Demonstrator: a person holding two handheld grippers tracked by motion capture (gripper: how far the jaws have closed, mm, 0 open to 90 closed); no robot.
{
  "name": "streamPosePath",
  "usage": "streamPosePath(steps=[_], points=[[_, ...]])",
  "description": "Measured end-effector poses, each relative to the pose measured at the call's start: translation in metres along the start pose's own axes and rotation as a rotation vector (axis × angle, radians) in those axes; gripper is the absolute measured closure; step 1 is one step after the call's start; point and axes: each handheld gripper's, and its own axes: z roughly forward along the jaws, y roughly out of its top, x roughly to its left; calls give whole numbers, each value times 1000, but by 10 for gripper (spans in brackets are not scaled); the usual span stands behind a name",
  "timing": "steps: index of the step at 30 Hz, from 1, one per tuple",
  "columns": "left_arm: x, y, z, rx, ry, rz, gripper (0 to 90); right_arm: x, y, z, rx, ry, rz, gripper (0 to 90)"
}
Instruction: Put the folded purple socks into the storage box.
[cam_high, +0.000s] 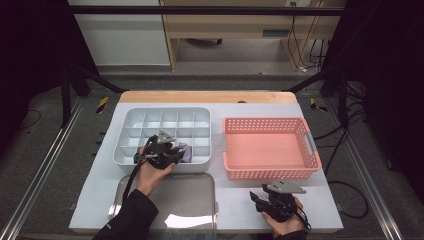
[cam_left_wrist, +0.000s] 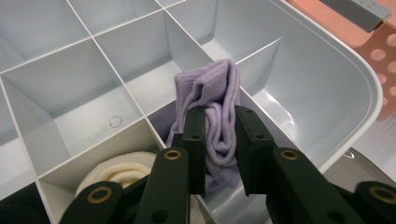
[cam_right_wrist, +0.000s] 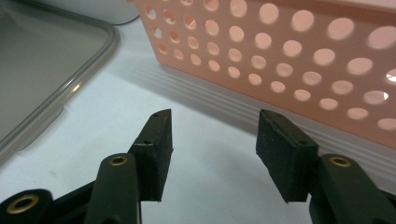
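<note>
One lilac sock (cam_left_wrist: 212, 121) (rolled), one cream sock (cam_left_wrist: 122, 173), one pink basket (cam_high: 270, 150), one divided tray (cam_high: 165, 119)

My left gripper (cam_left_wrist: 219, 135) was extended forward with its jaws nearly closed, while my right gripper (cam_right_wrist: 212, 149) rested near me, jaws apart.

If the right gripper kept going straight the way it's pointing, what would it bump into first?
Probably the pink basket. The right gripper has open, empty jaws aimed over bare white table at the basket's holed side wall. How far off the wall is, is hard to judge.
</note>
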Motion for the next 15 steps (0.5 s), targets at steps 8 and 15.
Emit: streamPosePath(steps=[8,15], points=[[-1,-2,-21,-74,-12,-6,610,7,5,1,-15,19,-9,451],[6,-17,-49,-149,-18,-30,551,19,15,0,-56,43,-11,424]])
